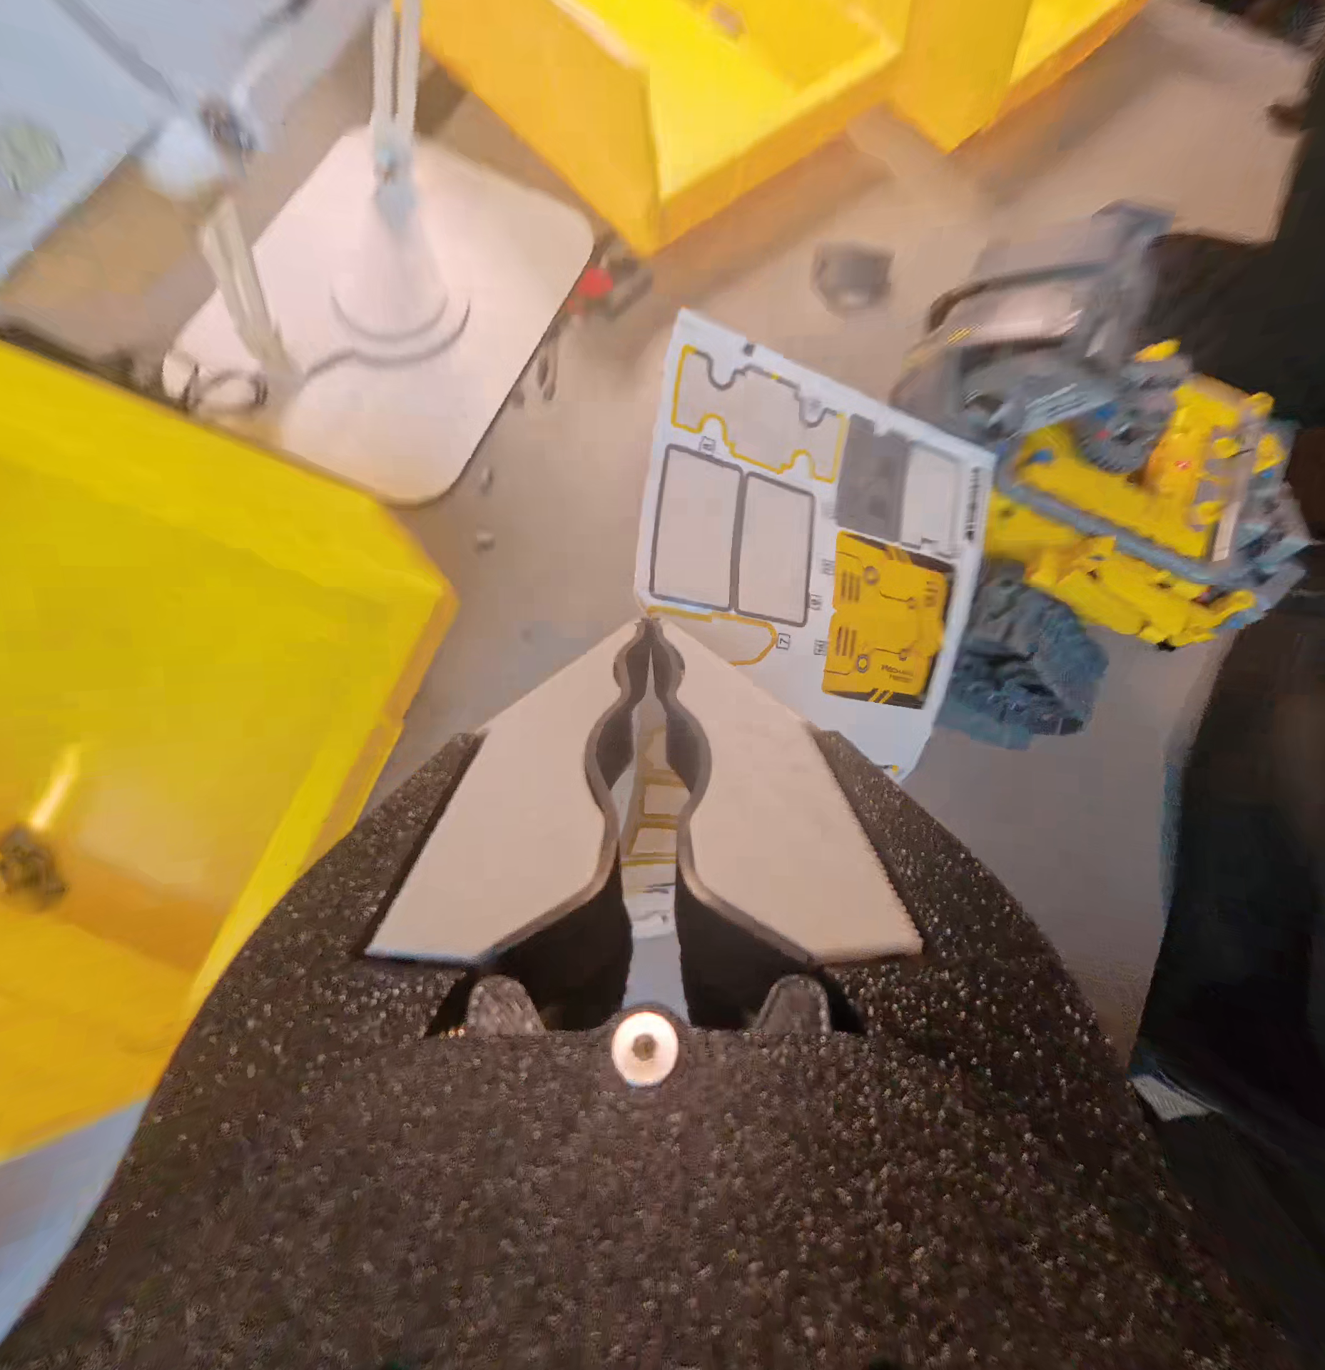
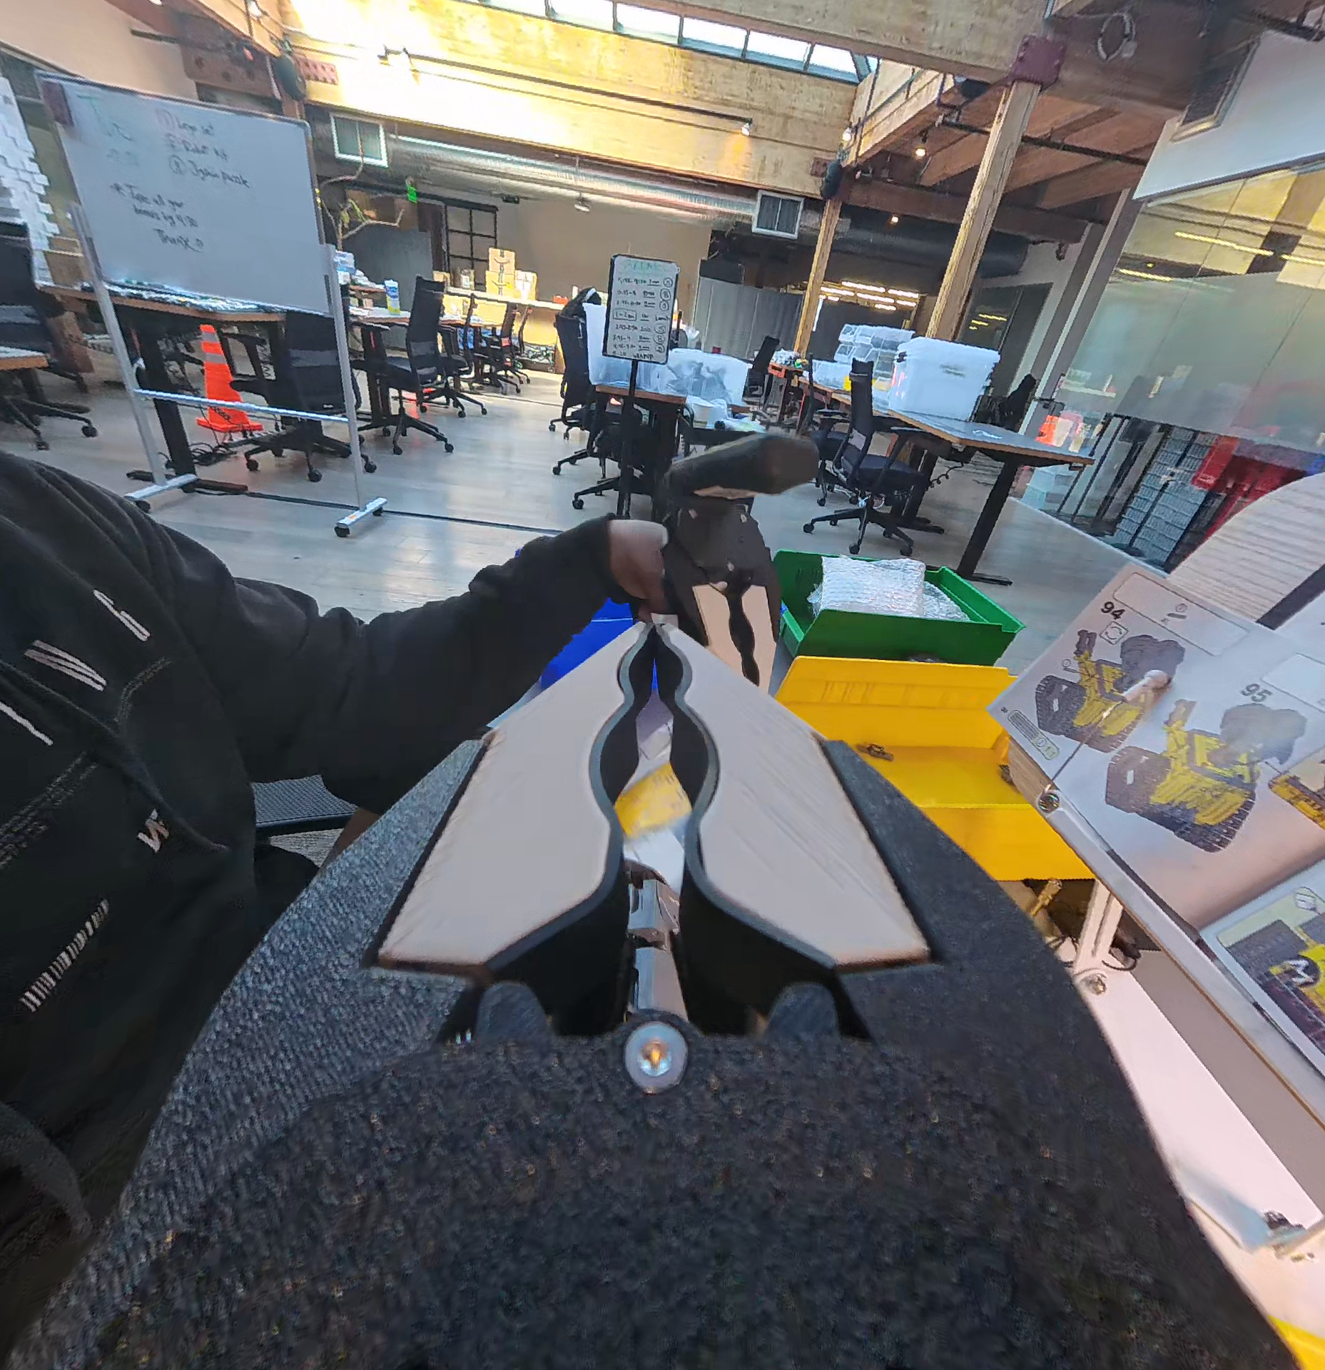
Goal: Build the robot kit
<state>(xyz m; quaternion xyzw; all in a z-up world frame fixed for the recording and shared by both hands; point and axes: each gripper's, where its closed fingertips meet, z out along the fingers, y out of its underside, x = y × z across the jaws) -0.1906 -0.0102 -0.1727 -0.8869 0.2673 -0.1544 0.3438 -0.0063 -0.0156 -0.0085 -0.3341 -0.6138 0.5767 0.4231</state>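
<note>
- Both jaws are pressed together at the tips: the left gripper (image 1: 650, 630) pinches the lower corner of a white sticker sheet (image 1: 807, 519), while the right gripper (image 2: 655, 630) closes with a strip of white and yellow showing between its fingers, too blurred to identify.
- Motion blur smears the left wrist view; the sheet hangs above the grey table (image 1: 570, 460), beside a yellow and grey brick-built vehicle (image 1: 1133, 519) whose right side is cut off by dark clothing.
- Yellow bins (image 1: 162, 667) stand at the table's left and far edges; a small dark part in the left one is unclear.
- Printed markings on the sheet are too small to make out.
- An open instruction booklet (image 2: 1178, 749) stands at the right of the right wrist view, cropped by the frame.
</note>
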